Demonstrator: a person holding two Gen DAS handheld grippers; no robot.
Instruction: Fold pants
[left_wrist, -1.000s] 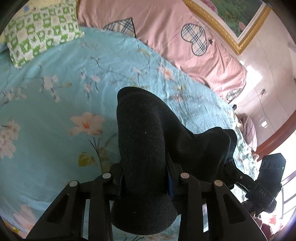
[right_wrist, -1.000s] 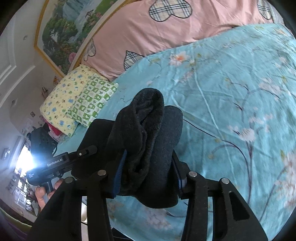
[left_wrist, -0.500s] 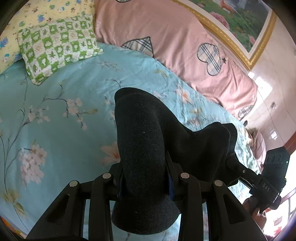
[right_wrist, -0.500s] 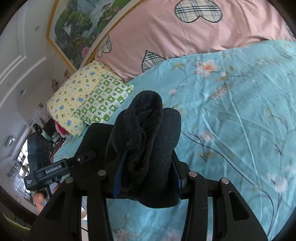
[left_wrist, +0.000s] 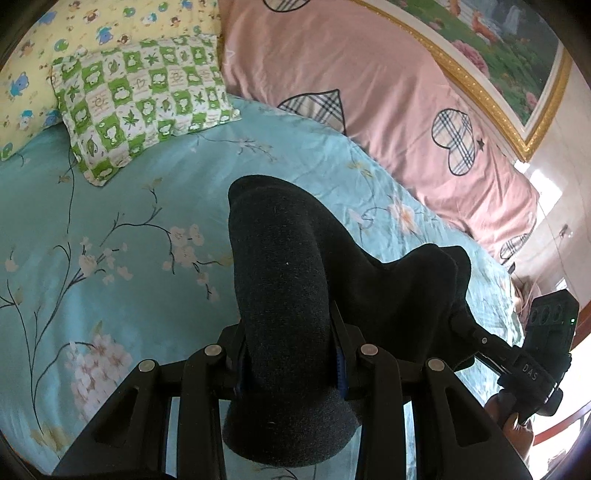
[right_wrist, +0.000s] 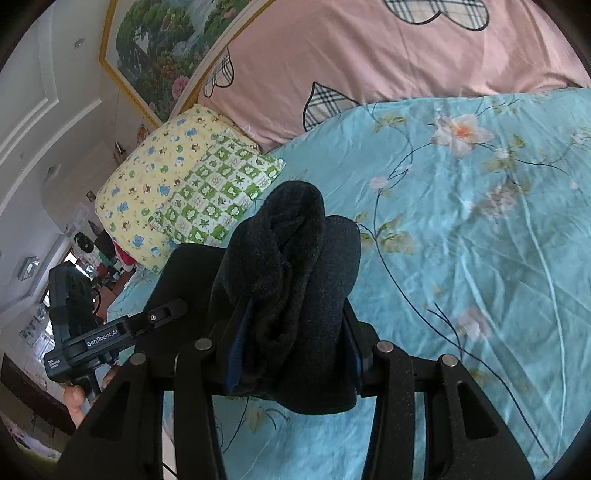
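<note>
The dark charcoal pants (left_wrist: 280, 280) are bunched and held up above the bed between both grippers. My left gripper (left_wrist: 290, 354) is shut on one thick fold of them, and the cloth stretches right to the other gripper (left_wrist: 532, 369). In the right wrist view my right gripper (right_wrist: 295, 343) is shut on a rolled bundle of the pants (right_wrist: 291, 266), with the left gripper (right_wrist: 92, 339) at the lower left. The cloth hides all the fingertips.
A turquoise floral bedsheet (left_wrist: 110, 229) lies under the pants. A green checked pillow (left_wrist: 144, 96) and a yellow pillow (right_wrist: 147, 184) sit at the head, beside a pink quilt with plaid hearts (left_wrist: 369, 92). A gold-framed painting (right_wrist: 159, 48) hangs on the wall.
Both grippers have moved with the pants toward the head of the bed; the pillows and pink quilt now sit lower and larger in view. The grips have not changed.
</note>
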